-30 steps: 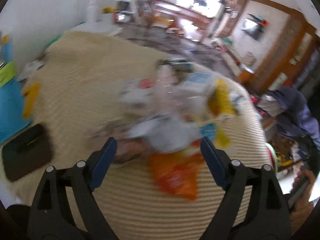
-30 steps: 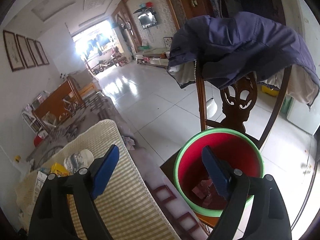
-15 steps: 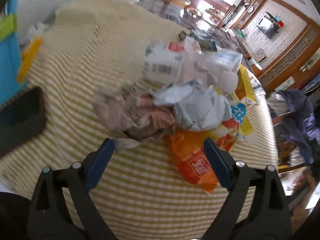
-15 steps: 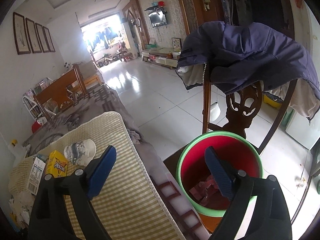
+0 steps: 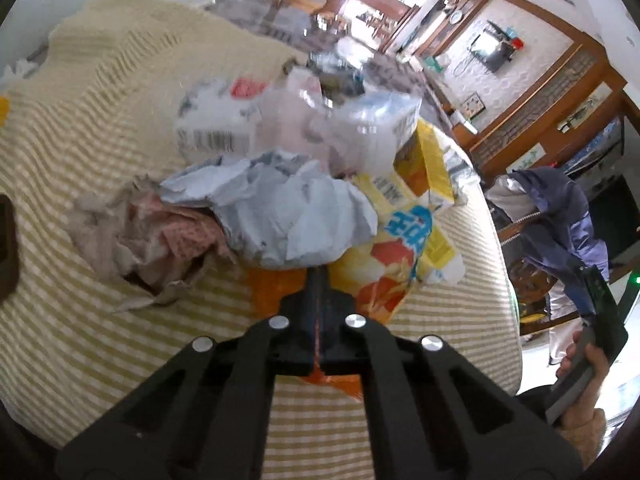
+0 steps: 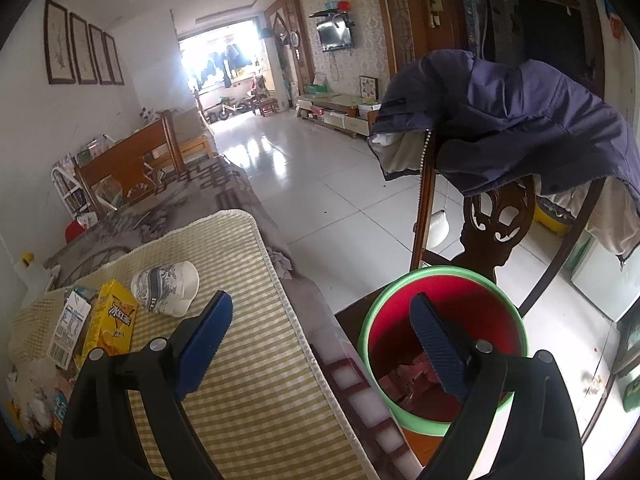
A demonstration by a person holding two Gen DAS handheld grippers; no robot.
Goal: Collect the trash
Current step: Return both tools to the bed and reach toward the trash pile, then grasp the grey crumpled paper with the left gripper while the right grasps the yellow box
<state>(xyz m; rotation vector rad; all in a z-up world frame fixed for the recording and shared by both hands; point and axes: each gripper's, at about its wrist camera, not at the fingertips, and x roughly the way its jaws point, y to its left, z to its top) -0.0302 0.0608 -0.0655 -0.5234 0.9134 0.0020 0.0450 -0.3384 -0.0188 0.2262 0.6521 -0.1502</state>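
Observation:
A pile of trash lies on the striped mat [image 5: 100, 320]: crumpled white paper [image 5: 288, 208], a pinkish crumpled wrapper [image 5: 160, 236], a yellow snack bag [image 5: 396, 256], a white carton [image 5: 216, 128] and an orange wrapper [image 5: 272, 292]. My left gripper [image 5: 318, 280] is shut on the orange wrapper at the pile's near edge. My right gripper [image 6: 320, 320] is open and empty, its right finger over the red bin with a green rim [image 6: 460, 276], which holds some trash. A yellow box [image 6: 114, 316] and a crumpled cup [image 6: 166, 288] lie on the mat in the right wrist view.
A wooden chair [image 6: 492, 224] draped with a purple jacket [image 6: 520, 120] stands behind the bin. A dark object [image 5: 6, 248] lies at the mat's left edge. The mat's right edge [image 6: 304, 344] drops to a tiled floor [image 6: 320, 176].
My left gripper has moved down onto the pile and shut on the orange wrapper. My right gripper has stayed open by the bin, tilting slightly.

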